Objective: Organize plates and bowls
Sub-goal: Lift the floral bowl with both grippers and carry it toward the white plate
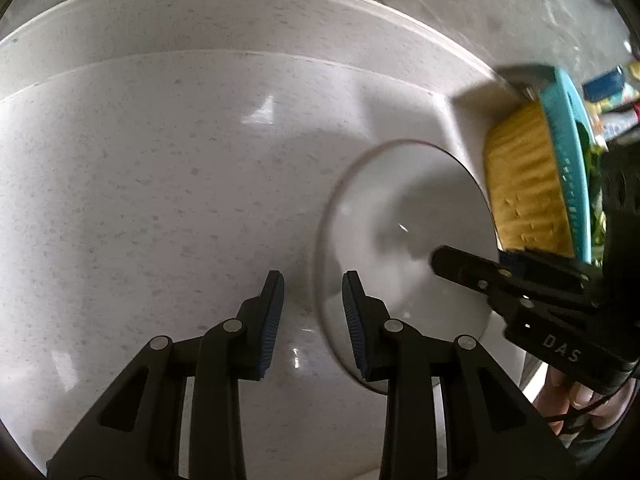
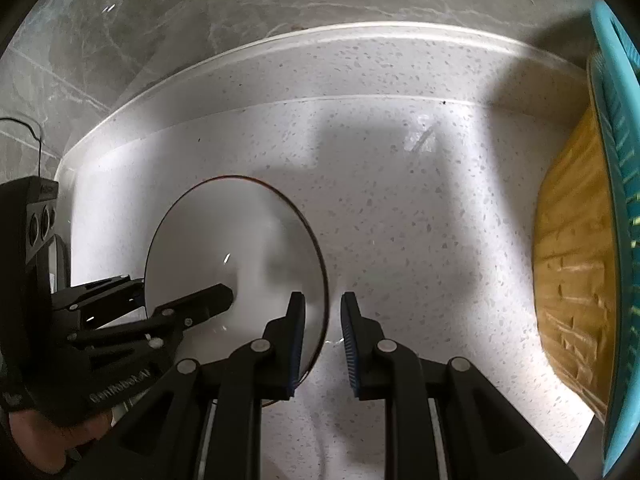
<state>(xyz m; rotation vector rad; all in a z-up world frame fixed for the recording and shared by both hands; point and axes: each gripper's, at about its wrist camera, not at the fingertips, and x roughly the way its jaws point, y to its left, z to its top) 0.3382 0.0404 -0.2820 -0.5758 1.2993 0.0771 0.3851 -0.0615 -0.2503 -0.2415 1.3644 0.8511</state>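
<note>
A white plate with a thin dark rim (image 1: 400, 216) stands nearly on edge over the speckled white countertop (image 1: 160, 200); it also shows in the right wrist view (image 2: 224, 236). My left gripper (image 1: 313, 300) is open, its jaws on either side of the plate's rim, apart from it. My right gripper (image 2: 323, 322) is open, its jaws also on either side of the rim. Each gripper shows in the other's view, with one finger (image 1: 460, 266) lying across the plate's face, likewise in the right wrist view (image 2: 200, 302). What holds the plate up is not visible.
A teal perforated basket (image 2: 616, 184) over a yellow ribbed tub (image 2: 572, 264) stands at the right; both show in the left wrist view (image 1: 524, 184). A raised white backsplash ledge (image 2: 360, 36) and grey marbled wall lie behind. Colourful clutter (image 1: 608, 96) sits far right.
</note>
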